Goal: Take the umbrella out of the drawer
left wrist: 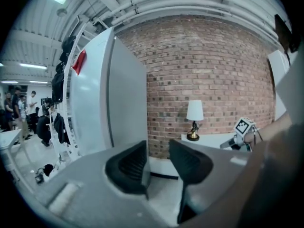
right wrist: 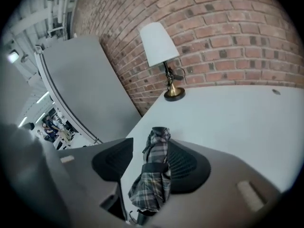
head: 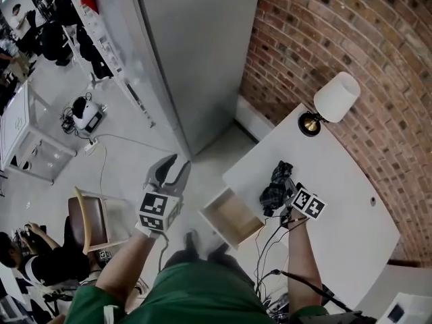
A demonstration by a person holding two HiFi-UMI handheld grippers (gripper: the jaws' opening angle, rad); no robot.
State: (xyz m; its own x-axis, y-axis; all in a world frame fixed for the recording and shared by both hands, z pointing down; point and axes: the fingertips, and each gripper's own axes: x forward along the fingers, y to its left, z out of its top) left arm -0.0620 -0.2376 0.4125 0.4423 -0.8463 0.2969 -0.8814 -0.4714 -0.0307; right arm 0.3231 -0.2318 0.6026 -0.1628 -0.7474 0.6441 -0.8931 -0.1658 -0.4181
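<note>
A folded plaid umbrella [head: 277,184] lies on the white table [head: 344,221], up by its left edge. In the right gripper view the umbrella [right wrist: 153,179] rests on the tabletop between the jaws of my right gripper [right wrist: 152,163]. It lies against the right pad, with a gap to the left pad [right wrist: 114,163], so the gripper is open. The wooden drawer [head: 214,212] stands pulled out at the table's near-left corner, and what shows of its inside is bare. My left gripper [head: 173,170] hangs open and empty over the floor, left of the drawer.
A lamp with a white shade [head: 335,98] stands at the table's far corner by the brick wall [head: 378,39]. A tall grey cabinet [head: 196,52] rises on the left, and a chair [head: 88,223] sits lower left. Cables [head: 270,245] trail beside the drawer.
</note>
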